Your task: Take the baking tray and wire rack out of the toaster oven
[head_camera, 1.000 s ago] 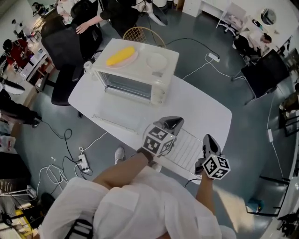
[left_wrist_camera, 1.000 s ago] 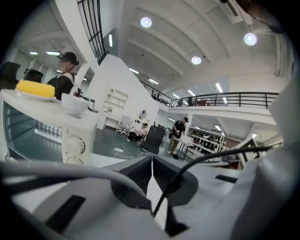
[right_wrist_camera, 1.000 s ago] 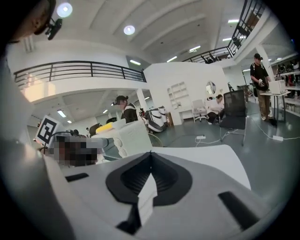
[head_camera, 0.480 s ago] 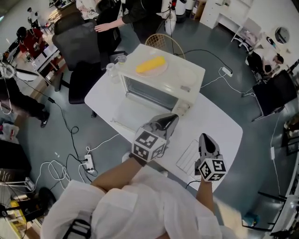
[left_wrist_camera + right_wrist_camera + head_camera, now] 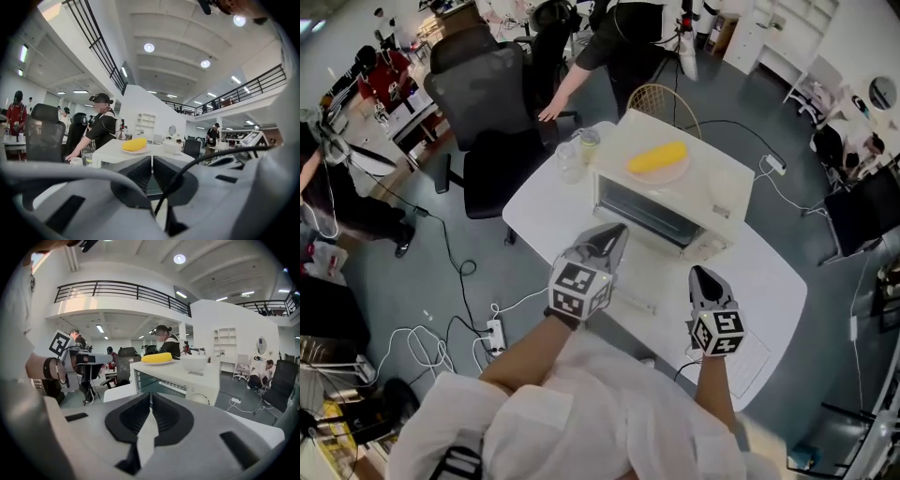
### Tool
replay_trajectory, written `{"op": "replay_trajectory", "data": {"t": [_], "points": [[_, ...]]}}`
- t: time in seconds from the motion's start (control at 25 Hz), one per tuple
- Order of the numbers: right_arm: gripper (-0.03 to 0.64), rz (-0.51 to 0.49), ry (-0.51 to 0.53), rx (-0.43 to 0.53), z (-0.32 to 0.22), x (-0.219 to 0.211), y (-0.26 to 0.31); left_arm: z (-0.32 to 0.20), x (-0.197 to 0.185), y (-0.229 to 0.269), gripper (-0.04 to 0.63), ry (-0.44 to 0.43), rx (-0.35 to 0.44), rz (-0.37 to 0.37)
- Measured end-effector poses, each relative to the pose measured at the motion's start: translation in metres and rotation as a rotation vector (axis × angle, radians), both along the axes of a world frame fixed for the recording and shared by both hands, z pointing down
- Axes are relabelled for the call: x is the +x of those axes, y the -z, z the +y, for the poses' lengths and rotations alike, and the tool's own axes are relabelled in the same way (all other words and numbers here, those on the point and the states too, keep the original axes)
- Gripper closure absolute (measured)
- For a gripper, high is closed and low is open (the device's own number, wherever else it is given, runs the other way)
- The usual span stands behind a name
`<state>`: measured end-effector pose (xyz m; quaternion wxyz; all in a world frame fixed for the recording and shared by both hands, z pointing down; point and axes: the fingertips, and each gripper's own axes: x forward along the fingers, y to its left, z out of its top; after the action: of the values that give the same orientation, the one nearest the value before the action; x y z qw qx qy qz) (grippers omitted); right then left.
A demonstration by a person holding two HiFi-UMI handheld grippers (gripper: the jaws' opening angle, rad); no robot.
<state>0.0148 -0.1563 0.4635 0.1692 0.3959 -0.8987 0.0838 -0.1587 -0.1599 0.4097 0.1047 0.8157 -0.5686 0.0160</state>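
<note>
The cream toaster oven stands on the white table with its glass door folded down toward me. Its inside is too dark to make out a tray. The wire rack lies flat on the table near the front right edge. My left gripper hovers shut and empty over the open door's left end. My right gripper hangs in front of the oven's right side. Its jaws have just been opening a crack, still nearly together, with nothing between them. Both gripper views face the oven over closed jaws.
A plate with a corn cob and a white bowl rest on the oven's top. Two glass jars stand left of the oven. A black office chair, a wicker chair and a person crowd the far side.
Both grippers have swung left, away from the wire rack and toward the oven's front. The rack, which lay between them, now lies to the right of the right gripper.
</note>
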Motion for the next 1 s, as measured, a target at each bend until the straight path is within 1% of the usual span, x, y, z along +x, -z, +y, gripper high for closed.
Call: {"op": "replay_trajectory", "data": {"t": [0.12, 0.24, 0.32, 0.44, 0.64, 0.76, 0.8, 0.88, 1.0], "points": [[0.591, 0.07, 0.042, -0.014, -0.007, -0.034, -0.015, -0.001, -0.04, -0.01, 0.58, 0.022, -0.013, 0.005], [0.584, 0.156, 0.087, -0.021, -0.018, -0.066, -0.035, -0.006, -0.072, -0.022, 0.58, 0.022, -0.029, 0.011], [0.575, 0.215, 0.12, -0.032, -0.026, -0.089, -0.055, -0.01, -0.089, -0.035, 0.578, 0.011, -0.056, 0.009], [0.56, 0.327, 0.178, -0.03, -0.04, -0.121, -0.084, -0.019, -0.109, -0.058, 0.578, -0.013, -0.118, 0.002], [0.534, 0.543, 0.253, 0.002, -0.072, -0.151, -0.119, -0.039, -0.121, -0.081, 0.578, -0.059, -0.182, -0.03], [0.509, 0.665, 0.296, 0.003, -0.091, -0.153, -0.137, -0.05, -0.115, -0.091, 0.573, -0.081, -0.222, -0.038], [0.499, 0.705, 0.308, 0.0, -0.096, -0.149, -0.145, -0.053, -0.11, -0.096, 0.56, -0.091, -0.238, -0.039], [0.492, 0.758, 0.317, -0.014, -0.108, -0.14, -0.158, -0.06, -0.101, -0.106, 0.53, -0.112, -0.275, -0.04], [0.476, 0.794, 0.307, -0.04, -0.132, -0.14, -0.173, -0.073, -0.105, -0.118, 0.522, -0.126, -0.309, -0.053]]}}
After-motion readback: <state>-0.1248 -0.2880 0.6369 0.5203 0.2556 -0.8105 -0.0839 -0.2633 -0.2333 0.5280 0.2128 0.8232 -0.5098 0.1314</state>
